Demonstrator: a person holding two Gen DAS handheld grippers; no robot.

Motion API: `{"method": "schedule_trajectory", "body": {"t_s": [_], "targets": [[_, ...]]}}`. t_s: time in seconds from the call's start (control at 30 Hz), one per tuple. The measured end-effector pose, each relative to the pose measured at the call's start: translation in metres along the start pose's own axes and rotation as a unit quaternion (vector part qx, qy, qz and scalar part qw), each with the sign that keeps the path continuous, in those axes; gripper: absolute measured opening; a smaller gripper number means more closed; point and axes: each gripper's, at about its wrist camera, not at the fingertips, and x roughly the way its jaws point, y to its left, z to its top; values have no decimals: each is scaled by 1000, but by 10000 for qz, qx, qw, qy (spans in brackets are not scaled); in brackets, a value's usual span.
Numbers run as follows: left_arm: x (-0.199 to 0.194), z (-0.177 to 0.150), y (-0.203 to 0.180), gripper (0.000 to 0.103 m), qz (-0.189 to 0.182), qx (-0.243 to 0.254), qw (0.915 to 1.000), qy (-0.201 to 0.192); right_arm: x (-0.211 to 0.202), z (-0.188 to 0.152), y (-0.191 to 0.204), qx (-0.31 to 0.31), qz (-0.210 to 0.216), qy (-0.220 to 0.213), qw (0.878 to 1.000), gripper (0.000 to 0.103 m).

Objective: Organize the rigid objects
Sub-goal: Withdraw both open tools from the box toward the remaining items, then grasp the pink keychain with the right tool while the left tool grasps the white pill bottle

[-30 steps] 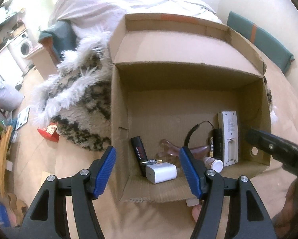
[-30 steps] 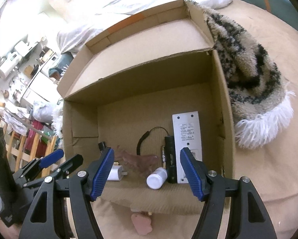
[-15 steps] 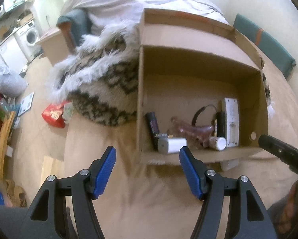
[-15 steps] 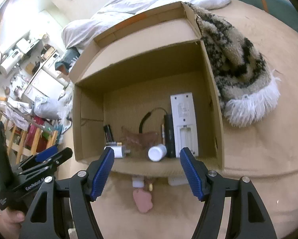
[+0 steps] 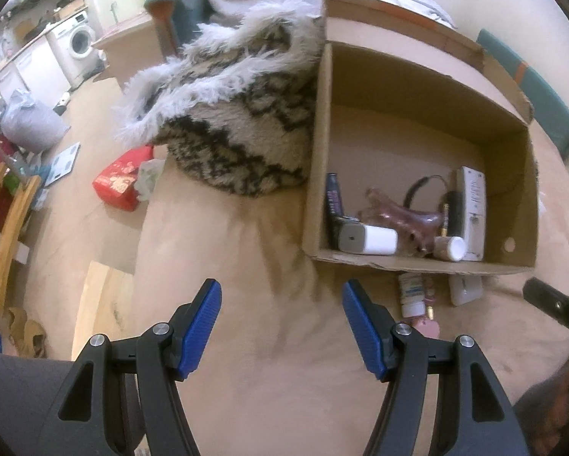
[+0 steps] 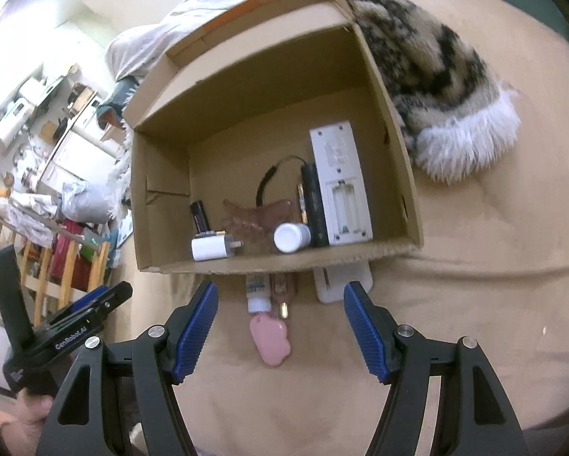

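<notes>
At the bottom of the left wrist view, my left tool (image 5: 281,323) hangs over bare tan bedding (image 5: 265,380), jaws wide, nothing between them. Upper right of that frame is the box (image 5: 320,152), lying on the bed with its open side toward me. Along its near edge I see a black tube (image 5: 333,197), a white charger (image 5: 368,238), a pinkish clear piece (image 5: 398,214), a capped bottle (image 5: 451,247) and a white remote (image 5: 473,205) with a slim black item just beside it.

Over to the right wrist view: my right tool (image 6: 280,323) sits low centre, jaws wide as well, gripping nothing. Between its fingers, further off on the bedding, lies a pink cloud-shaped thing (image 6: 270,338). Just above it, a small labelled bottle (image 6: 257,294) and a white flat cover (image 6: 341,279) poke out at the box's near edge, outside it. A shaggy patterned blanket (image 6: 444,87) lies against the box, upper right. The left tool shows at lower left of this frame, held in a hand (image 6: 30,421).
</notes>
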Motion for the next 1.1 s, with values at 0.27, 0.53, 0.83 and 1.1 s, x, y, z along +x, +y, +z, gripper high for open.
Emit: {"method": "schedule_trajectory", "body": {"t_s": [0.27,0.53,0.83,1.1], "targets": [[11,3,6,63,-100,-264,9993,245,42,-5,-17,486,81,737,9961,72],[19,4,5,63,-243,-439,9974,525,101,-22,19,-351,-300,1593,9861,72],[22,0,3,63,-136,-345,9977,569,137,-44,61,-1545,-1138,1507,9698,67],[33,-4,-3,63,150,-138,9981,578,124,-50,68,-1702,-1003,1479,9691,39]]}}
